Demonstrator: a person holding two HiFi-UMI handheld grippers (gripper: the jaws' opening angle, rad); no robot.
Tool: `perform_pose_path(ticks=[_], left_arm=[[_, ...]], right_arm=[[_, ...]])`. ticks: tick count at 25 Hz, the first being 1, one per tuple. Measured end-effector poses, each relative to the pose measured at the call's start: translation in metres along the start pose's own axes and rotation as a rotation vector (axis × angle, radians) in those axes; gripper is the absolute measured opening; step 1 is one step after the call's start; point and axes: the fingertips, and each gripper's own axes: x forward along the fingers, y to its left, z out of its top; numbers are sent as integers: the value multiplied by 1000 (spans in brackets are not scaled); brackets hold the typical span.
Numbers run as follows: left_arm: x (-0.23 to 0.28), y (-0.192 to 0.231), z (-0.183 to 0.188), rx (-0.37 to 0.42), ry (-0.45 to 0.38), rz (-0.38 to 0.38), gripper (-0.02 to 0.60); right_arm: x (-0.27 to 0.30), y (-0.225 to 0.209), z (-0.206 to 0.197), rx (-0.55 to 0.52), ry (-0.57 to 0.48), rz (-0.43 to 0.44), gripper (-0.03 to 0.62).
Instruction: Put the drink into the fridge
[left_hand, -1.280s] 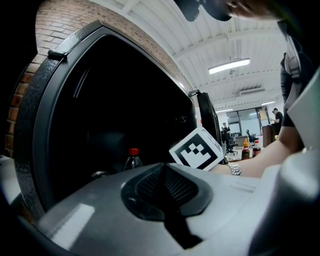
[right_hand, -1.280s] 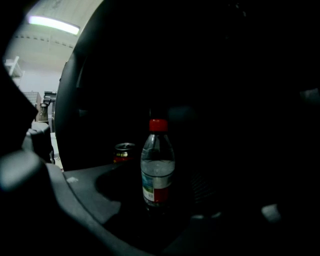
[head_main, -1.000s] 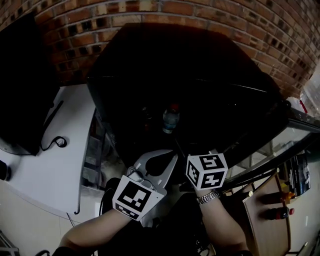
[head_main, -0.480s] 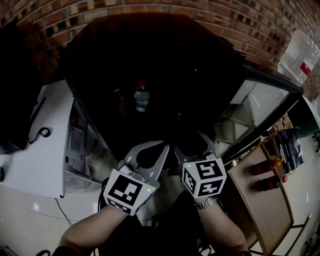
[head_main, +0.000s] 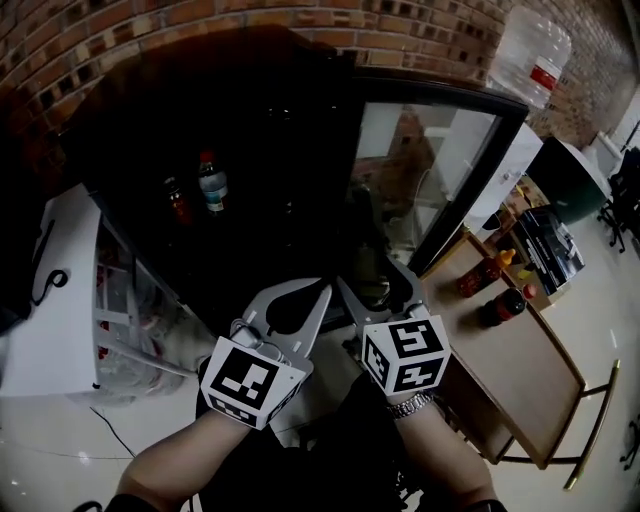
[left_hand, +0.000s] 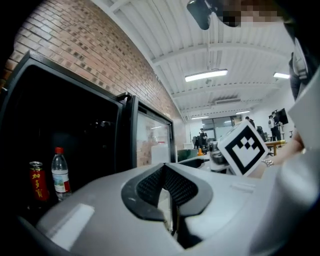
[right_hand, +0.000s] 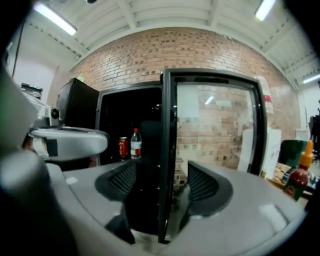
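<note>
1. Brick wall (head_main: 420, 25) is running behind a black fridge (head_main: 270, 140). Its glass door (head_main: 430, 160) is hanging wide open to the right. Further right, a wooden surface (head_main: 520, 370) is carrying two sauce bottles (head_main: 503, 306).
2. The drink bottle (head_main: 210, 187), clear with a red cap, is standing upright far inside the dark fridge. It is just right of a red can (head_main: 177, 203), and neither gripper is touching it. By the look of it, the placing itself is done.
3. The left gripper (left_hand: 169, 195) is hanging low and near, in front of the fridge. Its fingers (left_hand: 150, 187) are all but together, leaving only a thin slit, and are gripping nothing. It is probably idling because it has nothing to carry.
4. The right gripper (right_hand: 167, 187) is sitting just right of it, its fingers (right_hand: 202, 185) spread wide and holding nothing. The door's black edge is showing upright between them, though I cannot tell whether it is touching either finger. This looks like lining up to catch the door and swing it shut.
5. Closing is likely needing a steady push, as a glass door could rebound.
</note>
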Motion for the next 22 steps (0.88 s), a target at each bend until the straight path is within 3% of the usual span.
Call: perform_pose_path(ticks=[13,22], left_arm=[[70,-120,17,53,-27,-259,5],[110,-182,23,55,-10,-379,5]], right_arm=[[-114,-111,-18,56,-16,-264,318],[-174,-175,-35,103,-9,-414,318]])
